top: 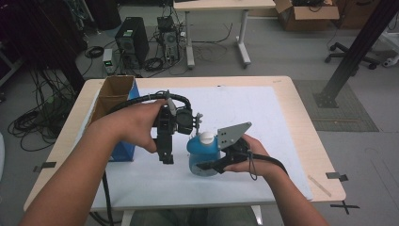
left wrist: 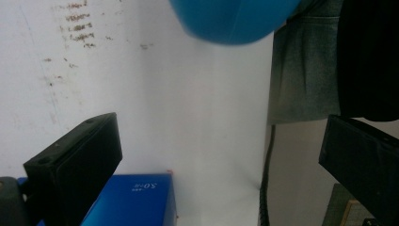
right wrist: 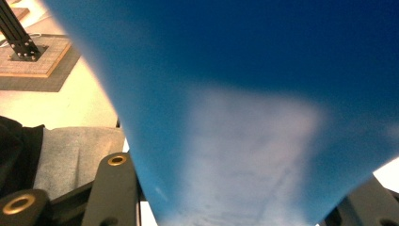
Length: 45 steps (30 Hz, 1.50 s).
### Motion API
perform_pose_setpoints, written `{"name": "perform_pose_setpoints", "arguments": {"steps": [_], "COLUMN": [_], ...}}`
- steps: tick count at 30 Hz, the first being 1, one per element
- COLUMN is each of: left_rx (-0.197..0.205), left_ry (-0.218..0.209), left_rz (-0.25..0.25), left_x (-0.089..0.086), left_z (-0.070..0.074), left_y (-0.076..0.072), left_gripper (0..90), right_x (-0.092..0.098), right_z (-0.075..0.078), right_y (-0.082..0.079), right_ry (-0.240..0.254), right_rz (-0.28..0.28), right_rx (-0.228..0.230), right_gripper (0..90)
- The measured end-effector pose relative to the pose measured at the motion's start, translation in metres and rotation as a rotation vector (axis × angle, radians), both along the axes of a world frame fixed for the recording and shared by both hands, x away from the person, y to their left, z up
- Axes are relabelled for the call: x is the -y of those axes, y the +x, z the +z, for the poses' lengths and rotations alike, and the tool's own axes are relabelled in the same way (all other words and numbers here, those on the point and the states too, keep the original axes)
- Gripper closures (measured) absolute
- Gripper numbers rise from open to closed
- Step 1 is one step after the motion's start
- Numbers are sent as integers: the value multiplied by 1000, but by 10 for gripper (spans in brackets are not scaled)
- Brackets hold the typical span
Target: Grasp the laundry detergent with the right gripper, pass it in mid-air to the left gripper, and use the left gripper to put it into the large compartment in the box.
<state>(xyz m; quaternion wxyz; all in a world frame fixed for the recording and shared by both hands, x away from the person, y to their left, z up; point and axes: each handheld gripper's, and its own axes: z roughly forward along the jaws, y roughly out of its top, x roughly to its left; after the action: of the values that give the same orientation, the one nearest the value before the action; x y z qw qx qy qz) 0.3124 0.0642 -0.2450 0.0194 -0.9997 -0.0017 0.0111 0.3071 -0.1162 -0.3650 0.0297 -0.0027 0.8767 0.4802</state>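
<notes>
A blue bottle (top: 201, 151) with a white cap (top: 205, 137) stands upright over the white mat (top: 263, 122), near the table's front. My right gripper (top: 208, 164) comes in from the right, shut on the bottle's lower body. The right gripper view has the blue bottle (right wrist: 244, 94) very close, with a black jaw on each side of it. My left gripper (top: 165, 157) points down just left of the bottle, open, with nothing between its fingers. In the left gripper view the bottle's rounded base (left wrist: 233, 21) is at the top, blurred. I cannot tell whether the base touches the mat.
An open blue box with a cardboard inside (top: 115, 101) stands at the mat's left edge, behind my left hand; its blue corner (left wrist: 136, 200) lies below the left jaws. A strip of tape (top: 319, 185) lies near the table's front right corner.
</notes>
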Motion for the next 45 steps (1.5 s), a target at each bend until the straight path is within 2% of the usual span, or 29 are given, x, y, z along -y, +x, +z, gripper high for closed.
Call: {"name": "perform_pose_setpoints", "arguments": {"steps": [9, 37, 41, 43, 44, 45], "left_rx": [-3, -25, -26, -23, -24, -24], "left_ry": [5, -26, -31, -33, -33, -32], "left_rz": [-15, -22, -21, -18, -18, -18], "left_x": [8, 19, 20, 20, 20, 20], "left_z": [-3, -17, -19, -20, -20, -20], "left_y": [-1, -2, -1, -2, -2, -2], "left_gripper": [2, 2, 2, 2, 2, 2], "right_x": [-12, -37, -40, -41, -42, -42], "right_z": [-6, -14, -14, -15, -15, -16], "right_y": [0, 2, 1, 3, 2, 3], "right_ry": [10, 28, 33, 25, 24, 21], "right_rz": [2, 13, 7, 1, -2, -2], "right_rx": [-13, -22, -47, -31, -46, -36], "right_gripper": [454, 453, 453, 452, 453, 452]}}
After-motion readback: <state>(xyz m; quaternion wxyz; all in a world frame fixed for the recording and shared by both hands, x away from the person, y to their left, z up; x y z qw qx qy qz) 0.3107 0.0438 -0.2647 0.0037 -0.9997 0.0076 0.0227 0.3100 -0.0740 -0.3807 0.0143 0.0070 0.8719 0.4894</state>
